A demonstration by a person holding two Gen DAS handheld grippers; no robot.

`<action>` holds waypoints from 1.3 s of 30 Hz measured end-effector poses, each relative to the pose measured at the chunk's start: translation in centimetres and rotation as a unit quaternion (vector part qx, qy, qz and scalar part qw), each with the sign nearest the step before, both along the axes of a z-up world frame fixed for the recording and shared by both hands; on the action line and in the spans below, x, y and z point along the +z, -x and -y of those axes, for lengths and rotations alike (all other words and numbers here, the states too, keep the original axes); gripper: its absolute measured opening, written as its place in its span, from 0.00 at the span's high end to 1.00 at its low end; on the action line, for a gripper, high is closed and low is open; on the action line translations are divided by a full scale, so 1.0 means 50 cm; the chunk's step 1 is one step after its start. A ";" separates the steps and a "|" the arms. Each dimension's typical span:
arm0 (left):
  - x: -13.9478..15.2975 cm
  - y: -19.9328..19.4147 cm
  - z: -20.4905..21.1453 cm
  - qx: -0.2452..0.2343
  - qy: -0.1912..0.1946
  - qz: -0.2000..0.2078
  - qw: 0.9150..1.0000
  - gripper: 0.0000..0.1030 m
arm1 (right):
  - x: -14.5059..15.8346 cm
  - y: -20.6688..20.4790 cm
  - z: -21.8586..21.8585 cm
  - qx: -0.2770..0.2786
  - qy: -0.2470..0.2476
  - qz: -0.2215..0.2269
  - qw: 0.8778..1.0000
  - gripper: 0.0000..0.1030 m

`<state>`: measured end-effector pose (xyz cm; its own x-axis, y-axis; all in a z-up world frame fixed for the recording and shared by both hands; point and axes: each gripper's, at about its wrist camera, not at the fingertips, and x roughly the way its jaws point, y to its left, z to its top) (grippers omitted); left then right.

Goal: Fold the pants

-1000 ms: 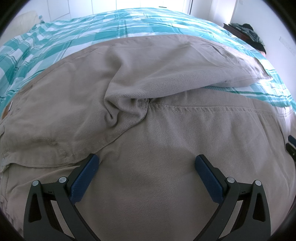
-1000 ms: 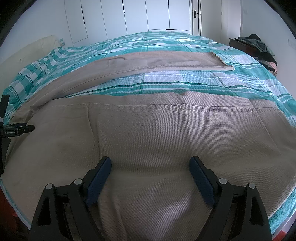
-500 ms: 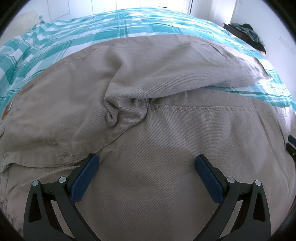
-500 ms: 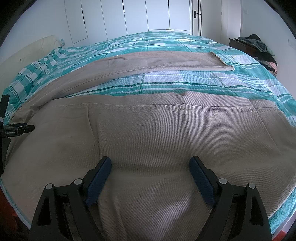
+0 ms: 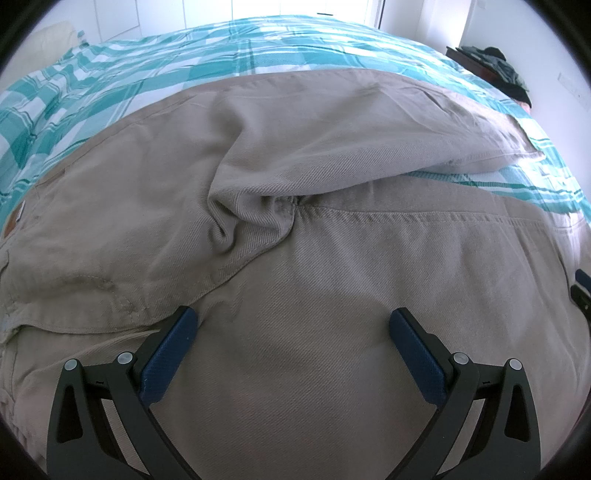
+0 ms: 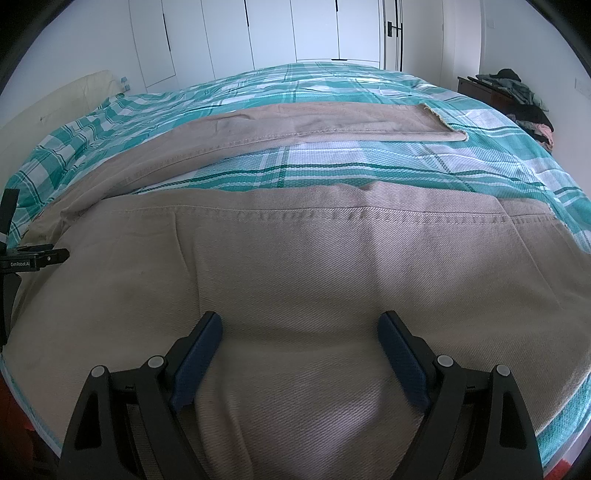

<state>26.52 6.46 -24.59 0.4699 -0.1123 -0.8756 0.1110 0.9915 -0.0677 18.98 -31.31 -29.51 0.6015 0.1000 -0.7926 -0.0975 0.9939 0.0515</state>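
Observation:
Beige pants (image 5: 332, 266) lie spread on a bed with a teal plaid cover (image 5: 155, 70). In the left wrist view the crotch bunches into folds (image 5: 255, 214), and one leg runs off to the right. My left gripper (image 5: 293, 321) hovers open over the near leg, with only flat cloth between its blue pads (image 5: 170, 354). In the right wrist view the near pant leg (image 6: 314, 266) fills the foreground and the far leg (image 6: 295, 125) lies beyond a strip of bedcover. My right gripper (image 6: 299, 325) is open just above the near leg.
White wardrobe doors (image 6: 295, 33) stand behind the bed. A dark side table with piled clothes (image 6: 517, 92) is at the right wall. The other gripper's black frame (image 6: 22, 258) shows at the left edge. The bed's near edge (image 6: 554, 417) runs close below the right gripper.

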 end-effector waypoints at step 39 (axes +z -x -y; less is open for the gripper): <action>0.000 0.000 0.001 0.001 0.000 0.000 1.000 0.00 | -0.005 -0.011 -0.004 -0.001 -0.001 0.003 1.000 0.16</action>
